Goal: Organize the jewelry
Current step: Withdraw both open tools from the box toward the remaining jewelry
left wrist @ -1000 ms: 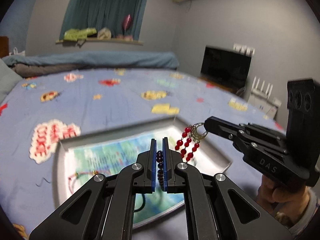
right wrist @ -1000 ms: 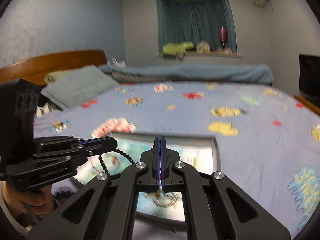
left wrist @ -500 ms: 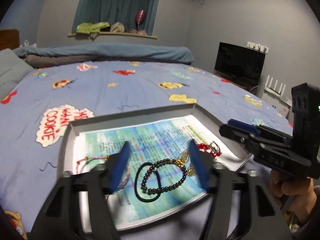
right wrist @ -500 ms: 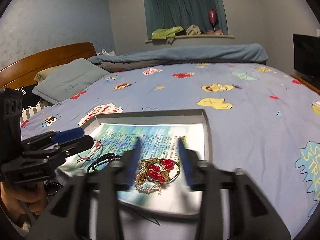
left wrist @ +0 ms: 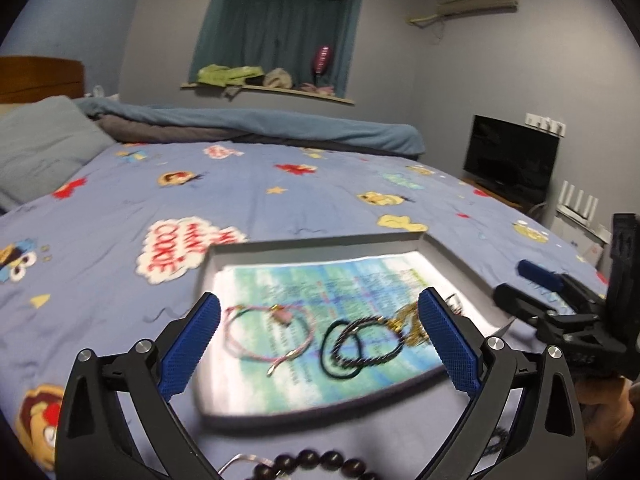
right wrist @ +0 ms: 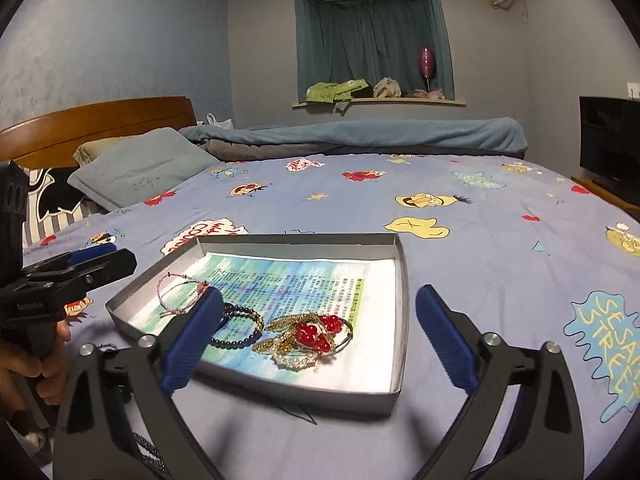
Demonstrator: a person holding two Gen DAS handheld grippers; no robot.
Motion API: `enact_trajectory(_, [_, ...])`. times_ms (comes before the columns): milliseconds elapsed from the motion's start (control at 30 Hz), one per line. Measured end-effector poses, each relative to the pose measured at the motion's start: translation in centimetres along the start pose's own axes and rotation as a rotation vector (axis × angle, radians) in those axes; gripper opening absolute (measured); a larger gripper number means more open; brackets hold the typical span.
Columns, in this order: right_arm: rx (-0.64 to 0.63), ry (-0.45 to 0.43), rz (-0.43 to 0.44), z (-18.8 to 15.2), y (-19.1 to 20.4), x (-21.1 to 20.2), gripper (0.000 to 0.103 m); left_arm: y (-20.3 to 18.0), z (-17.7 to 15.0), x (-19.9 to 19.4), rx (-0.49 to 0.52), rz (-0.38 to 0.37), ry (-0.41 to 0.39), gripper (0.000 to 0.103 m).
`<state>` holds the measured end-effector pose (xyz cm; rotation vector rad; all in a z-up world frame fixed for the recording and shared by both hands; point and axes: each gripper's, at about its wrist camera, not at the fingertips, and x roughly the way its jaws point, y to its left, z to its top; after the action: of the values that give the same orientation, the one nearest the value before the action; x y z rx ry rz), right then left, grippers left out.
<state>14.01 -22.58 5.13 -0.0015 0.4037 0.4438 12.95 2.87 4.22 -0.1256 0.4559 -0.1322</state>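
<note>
Where the left wrist view looks along its own fingers, the left gripper (left wrist: 320, 336) is seen with its blue pads spread wide and opening, nothing pressed between them. Beneath the gap a shallow grey tray (left wrist: 320, 246) is set on the cartoon-printed bedsheet (left wrist: 260, 200), lined with a green-and-blue printed sheet (left wrist: 320, 284). On that sheet a pink cord bracelet (left wrist: 266, 334) is laid in a loose loop, and just to its right a dark beaded bracelet (left wrist: 370, 340) is overlapped with a black elastic loop (left wrist: 340, 354); the picture is blurred here. A string of large dark beads (left wrist: 320, 462) is seen on the bed at the bottom edge, outside the tray.

In the right wrist view the right gripper (right wrist: 320, 340) is likewise held wide apart and opening, empty. The tray (right wrist: 402, 280) is shown sharper — the pink cord bracelet (right wrist: 180, 294) at its left, the dark beaded bracelet (right wrist: 240, 332) beside it, and touching that a tangled heap of gold chain with red beads (right wrist: 314, 334). The left gripper (right wrist: 100, 264) is seen at the left, gripped by a hand (right wrist: 24, 364).
</note>
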Motion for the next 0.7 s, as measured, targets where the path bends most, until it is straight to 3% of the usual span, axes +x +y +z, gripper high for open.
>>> enact_trajectory(167, [-0.021,0.018,-0.018,-0.8,0.4,-0.5,0.098,0.5,-1.5,-0.6,-0.018,0.035,0.021,0.098])
enact_trajectory(333, [-0.024,0.009,-0.03,-1.3,0.6,-1.2,0.098,0.8,-2.8,-1.8,-0.025,0.06,-0.009,0.098])
enact_trajectory(700, [-0.062,0.012,-0.036,-2.6,2.0,-2.8,0.098,-0.8,-4.9,-3.7,0.024,0.057,-0.029,0.098])
